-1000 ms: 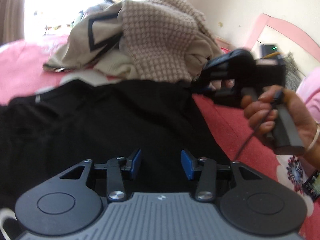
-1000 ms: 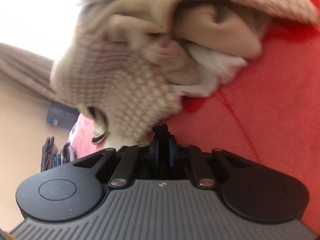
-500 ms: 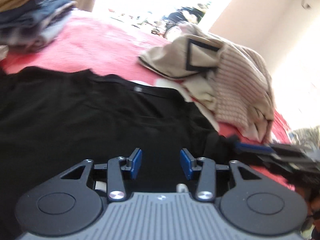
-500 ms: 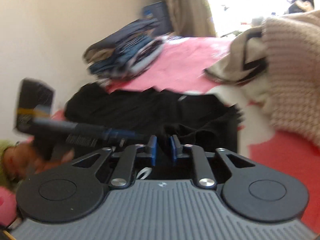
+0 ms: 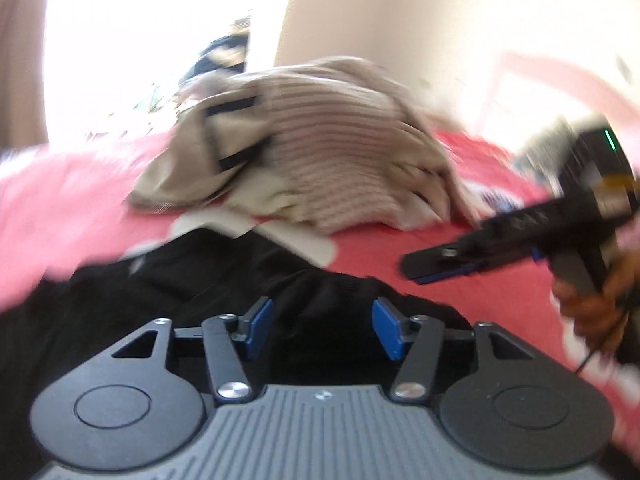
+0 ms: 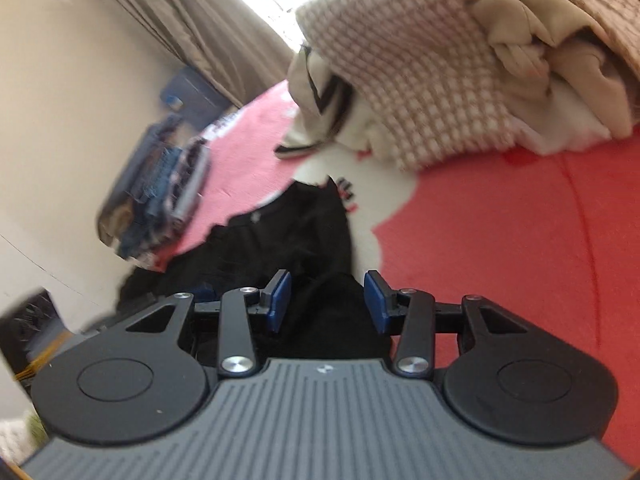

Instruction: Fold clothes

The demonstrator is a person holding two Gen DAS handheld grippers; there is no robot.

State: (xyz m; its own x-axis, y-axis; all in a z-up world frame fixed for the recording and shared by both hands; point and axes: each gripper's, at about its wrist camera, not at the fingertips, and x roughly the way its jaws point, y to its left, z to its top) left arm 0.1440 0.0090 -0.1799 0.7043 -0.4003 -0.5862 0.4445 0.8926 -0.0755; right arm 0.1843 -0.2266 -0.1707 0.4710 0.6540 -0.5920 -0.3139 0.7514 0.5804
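The black garment (image 5: pixel 168 312) is spread on the red bedcover (image 6: pixel 520 232), just in front of the beige clothes heap (image 5: pixel 320 168). The left gripper (image 5: pixel 322 330) and right gripper (image 6: pixel 327 300) are held over the garment. Both sets of jaws are opening, the blue pads clear of the cloth.

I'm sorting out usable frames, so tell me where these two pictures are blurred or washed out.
Left wrist view: strong motion blur over the beige clothes pile and the other hand's tool, window blown out white, only the tongs crisp. Right wrist view: folded stack by the wall smeared, window glare at top, checked knit fairly sharp.
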